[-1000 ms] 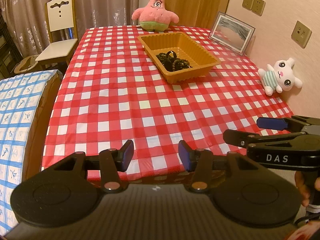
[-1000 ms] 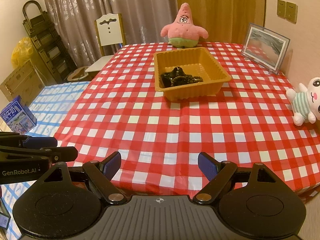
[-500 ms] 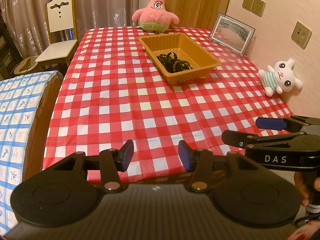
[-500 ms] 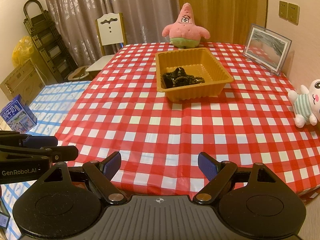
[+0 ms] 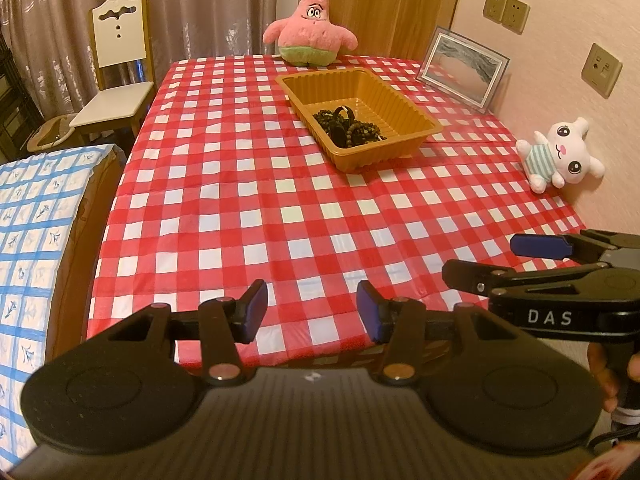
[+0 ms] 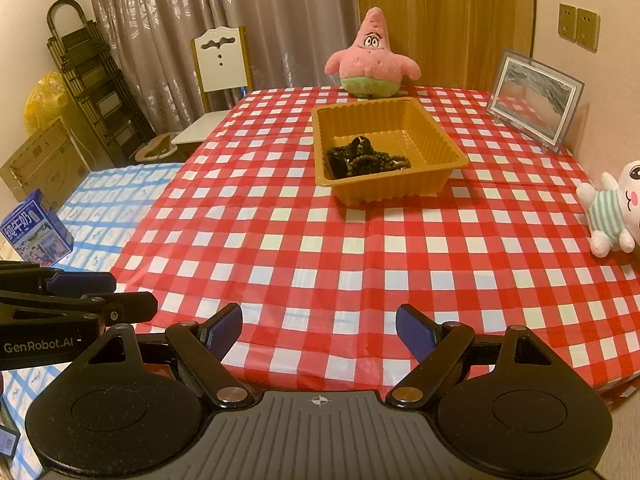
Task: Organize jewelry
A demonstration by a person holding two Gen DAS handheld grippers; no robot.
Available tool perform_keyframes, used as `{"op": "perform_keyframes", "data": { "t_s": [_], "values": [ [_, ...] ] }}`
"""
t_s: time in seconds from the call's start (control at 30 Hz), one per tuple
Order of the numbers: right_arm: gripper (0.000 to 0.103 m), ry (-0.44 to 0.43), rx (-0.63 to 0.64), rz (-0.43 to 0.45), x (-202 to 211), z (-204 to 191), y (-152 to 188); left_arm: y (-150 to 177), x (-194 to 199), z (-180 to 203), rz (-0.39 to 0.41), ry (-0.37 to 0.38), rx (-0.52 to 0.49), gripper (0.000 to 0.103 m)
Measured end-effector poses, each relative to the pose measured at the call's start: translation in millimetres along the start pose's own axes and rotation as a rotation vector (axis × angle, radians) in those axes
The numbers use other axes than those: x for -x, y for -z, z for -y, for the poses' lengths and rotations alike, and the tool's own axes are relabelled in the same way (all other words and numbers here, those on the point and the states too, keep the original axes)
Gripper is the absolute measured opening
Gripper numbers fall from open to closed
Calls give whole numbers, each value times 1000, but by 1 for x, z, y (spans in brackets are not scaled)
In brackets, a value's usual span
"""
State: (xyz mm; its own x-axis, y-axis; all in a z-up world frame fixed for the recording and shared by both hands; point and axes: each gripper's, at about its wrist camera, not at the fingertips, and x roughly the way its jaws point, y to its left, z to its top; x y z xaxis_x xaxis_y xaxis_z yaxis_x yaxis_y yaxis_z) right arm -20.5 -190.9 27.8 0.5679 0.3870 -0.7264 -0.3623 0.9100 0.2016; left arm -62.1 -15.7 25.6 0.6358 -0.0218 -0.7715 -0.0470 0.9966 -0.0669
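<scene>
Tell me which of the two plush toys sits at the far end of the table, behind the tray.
The pink starfish plush. It sits upright at the far edge, just beyond the tray; the white bunny plush lies at the right side by the wall.

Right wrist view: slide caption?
Open right gripper over checked table; bead jewelry heaped in orange tray.

The dark beaded jewelry (image 5: 352,130) tangled in the ribbed orange plastic tray (image 5: 404,98) is too small to separate into pieces; the white plush bunny (image 6: 618,210) is cut off at the edge.
</scene>
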Motion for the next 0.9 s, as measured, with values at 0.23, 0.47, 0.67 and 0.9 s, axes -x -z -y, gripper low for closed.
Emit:
{"op": "perform_keyframes", "data": {
  "t_s": [0.23, 0.47, 0.67, 0.9],
  "values": [
    [84, 0, 0, 0, 0, 0, 0, 0, 0, 0, 1, 0, 0, 46],
    [84, 0, 0, 0, 0, -1, 0, 0, 0, 0, 1, -1, 1, 46],
    [84, 1, 1, 1, 0, -1, 1, 0, 0, 0, 3, 0, 0, 46],
    [84, 1, 1, 1, -2, -2, -1, -1, -1, 0, 2, 0, 0, 46]
  ]
}}
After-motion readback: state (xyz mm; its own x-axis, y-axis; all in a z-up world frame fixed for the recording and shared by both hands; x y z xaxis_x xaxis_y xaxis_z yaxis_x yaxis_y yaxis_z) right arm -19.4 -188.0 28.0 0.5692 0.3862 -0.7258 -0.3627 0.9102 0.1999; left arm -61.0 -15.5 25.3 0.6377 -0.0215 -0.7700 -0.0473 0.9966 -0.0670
